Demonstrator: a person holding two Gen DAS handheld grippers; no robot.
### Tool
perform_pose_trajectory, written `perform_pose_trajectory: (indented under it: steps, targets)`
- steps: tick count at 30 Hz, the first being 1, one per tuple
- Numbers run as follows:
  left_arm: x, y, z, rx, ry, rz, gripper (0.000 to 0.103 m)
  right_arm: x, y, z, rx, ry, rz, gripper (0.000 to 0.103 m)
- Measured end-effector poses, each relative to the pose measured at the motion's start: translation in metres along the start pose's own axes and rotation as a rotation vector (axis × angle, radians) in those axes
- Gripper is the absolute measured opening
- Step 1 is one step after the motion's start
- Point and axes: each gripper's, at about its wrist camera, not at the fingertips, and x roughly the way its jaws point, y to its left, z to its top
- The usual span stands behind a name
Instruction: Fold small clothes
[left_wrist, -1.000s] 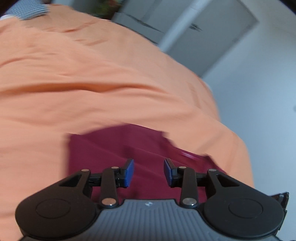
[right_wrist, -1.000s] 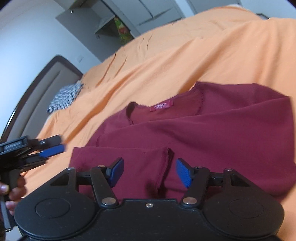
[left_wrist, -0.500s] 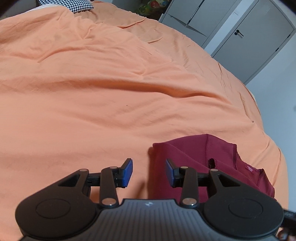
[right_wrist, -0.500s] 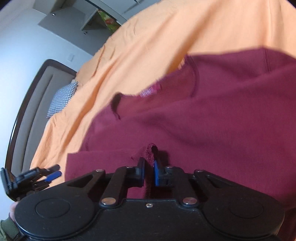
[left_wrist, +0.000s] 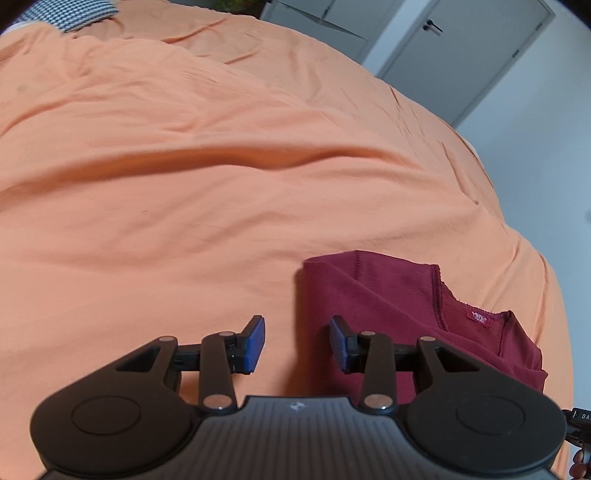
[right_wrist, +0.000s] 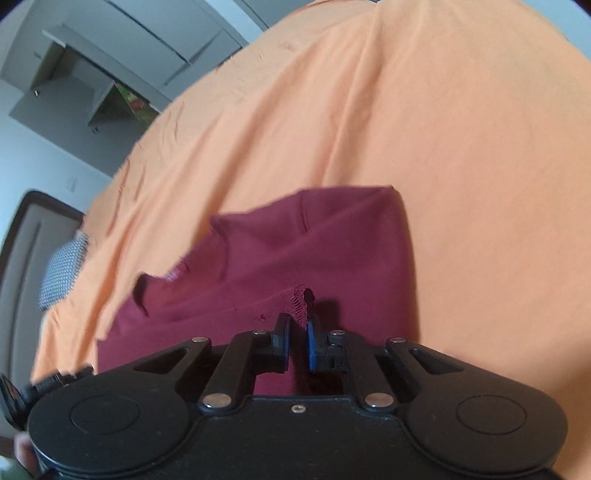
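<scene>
The right gripper (right_wrist: 298, 341) is clamped on a stitched edge of the maroon top (right_wrist: 332, 258), lifting that fold above the rest of the garment. The left gripper (left_wrist: 297, 341) is spread wide and holds nothing, poised over the top's (left_wrist: 388, 302) left edge. The top lies partly folded on the orange bedsheet (left_wrist: 184, 203), near the bed's edge. A checked pillow (left_wrist: 85, 14) lies at the far corner.

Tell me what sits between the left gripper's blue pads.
Nothing gripped: between the left gripper pads, the left wrist view shows orange bedsheet and the maroon top's edge.
</scene>
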Motion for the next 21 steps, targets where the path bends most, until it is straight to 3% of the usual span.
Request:
perform_pose_trajectory:
  steps: [8,12,15,16,21]
  targets:
    - [0.016,-0.012,0.008,0.021,0.009,-0.015,0.050,-0.021,-0.023,-0.006,0.094,-0.066,-0.050,0.009]
    - [0.023,-0.013,0.012,0.017,0.017,-0.030,0.050,-0.017,-0.028,-0.010,0.079,-0.029,-0.050,0.009]
    - [0.029,-0.014,0.015,0.016,0.032,-0.045,0.034,-0.014,-0.028,-0.009,0.083,-0.029,-0.046,0.010]
    - [0.030,-0.015,0.015,0.026,0.036,-0.049,0.022,-0.014,-0.026,-0.008,0.078,-0.027,-0.045,0.010]
    - [0.024,-0.026,0.020,0.043,0.001,-0.053,0.009,-0.010,-0.020,-0.004,0.036,-0.016,-0.054,0.010]
